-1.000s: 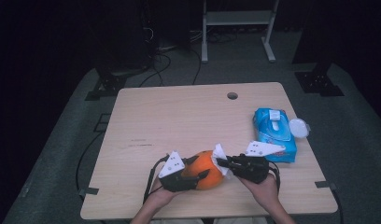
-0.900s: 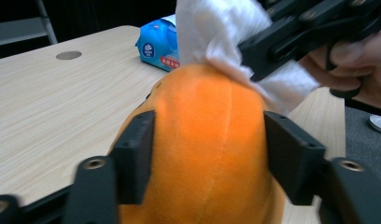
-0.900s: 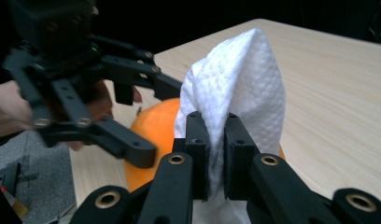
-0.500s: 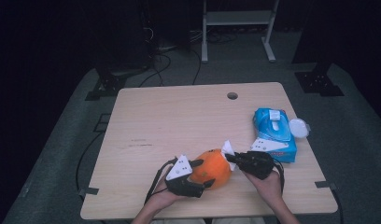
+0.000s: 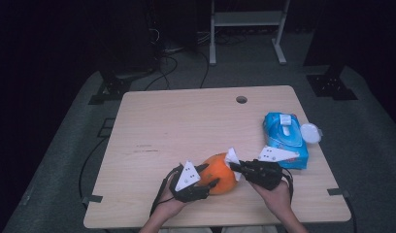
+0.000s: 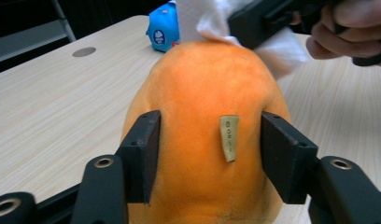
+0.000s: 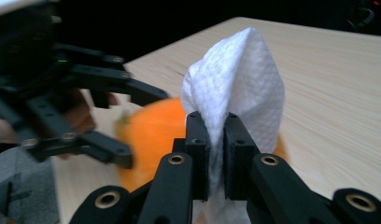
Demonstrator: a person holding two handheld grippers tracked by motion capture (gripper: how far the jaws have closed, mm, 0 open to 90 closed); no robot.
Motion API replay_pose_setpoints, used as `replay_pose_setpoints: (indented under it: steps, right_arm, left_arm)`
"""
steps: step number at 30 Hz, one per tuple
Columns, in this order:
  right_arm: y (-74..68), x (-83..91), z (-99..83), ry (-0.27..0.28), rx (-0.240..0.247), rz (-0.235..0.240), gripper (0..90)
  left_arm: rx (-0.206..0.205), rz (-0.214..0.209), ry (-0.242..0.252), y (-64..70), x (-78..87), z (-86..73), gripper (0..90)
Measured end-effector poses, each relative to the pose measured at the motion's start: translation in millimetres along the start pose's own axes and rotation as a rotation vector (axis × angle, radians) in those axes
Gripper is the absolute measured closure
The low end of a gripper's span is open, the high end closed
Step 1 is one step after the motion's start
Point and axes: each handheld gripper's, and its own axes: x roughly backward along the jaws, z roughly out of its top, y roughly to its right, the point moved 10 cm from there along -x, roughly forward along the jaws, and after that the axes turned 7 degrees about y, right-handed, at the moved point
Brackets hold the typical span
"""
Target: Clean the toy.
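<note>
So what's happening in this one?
A person at a wooden table is wiping an orange plush fruit with a white wipe. The left gripper holds the fruit, one jaw on each side of it. The right gripper is shut on the wipe and presses it against the fruit's far side. A blue wipe pack lies at the table's right edge, with a white lid beside it.

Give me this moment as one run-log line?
left gripper: shut on orange plush toy | right gripper: shut on white wipe | wipe against toy
</note>
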Motion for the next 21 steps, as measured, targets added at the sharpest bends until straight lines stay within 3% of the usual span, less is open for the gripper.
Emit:
replay_pose_setpoints:
  steps: [2,4,6,9,11,14,17,21]
  right_arm:
    - [-7.8,-2.7,0.8,-0.004,0.006,0.033,81.7]
    - [-8.3,-6.4,-3.9,-0.027,0.030,0.026,81.6]
    - [-1.9,-8.8,-9.8,-0.038,0.006,0.019,81.6]
    - [11.8,-9.2,-17.3,-0.049,-0.034,-0.005,81.5]
    - [14.4,-9.5,-20.1,-0.052,-0.046,-0.006,81.5]
    - [12.2,-10.1,-19.4,-0.053,-0.041,-0.005,81.5]
    - [0.6,-11.2,-15.5,-0.051,-0.018,0.011,81.5]
    - [-23.3,-16.5,-7.7,-0.041,0.028,0.067,81.4]
  left_arm:
    - [-0.005,0.008,0.008,-2.6,3.0,4.4,45.3]
    - [-0.009,0.009,0.019,-4.2,5.9,8.4,45.9]
    - [-0.004,-0.003,0.016,-2.8,6.3,7.3,45.2]
    - [0.015,-0.029,0.002,-0.7,4.1,3.1,35.0]
    - [0.018,-0.016,-0.009,-2.7,1.9,1.1,26.4]
    - [0.016,-0.015,-0.022,-2.2,0.3,-3.8,25.7]
    - [-0.003,-0.017,-0.035,-1.3,0.7,-5.7,30.8]
    - [-0.015,-0.032,-0.034,3.7,-1.4,-6.0,31.9]
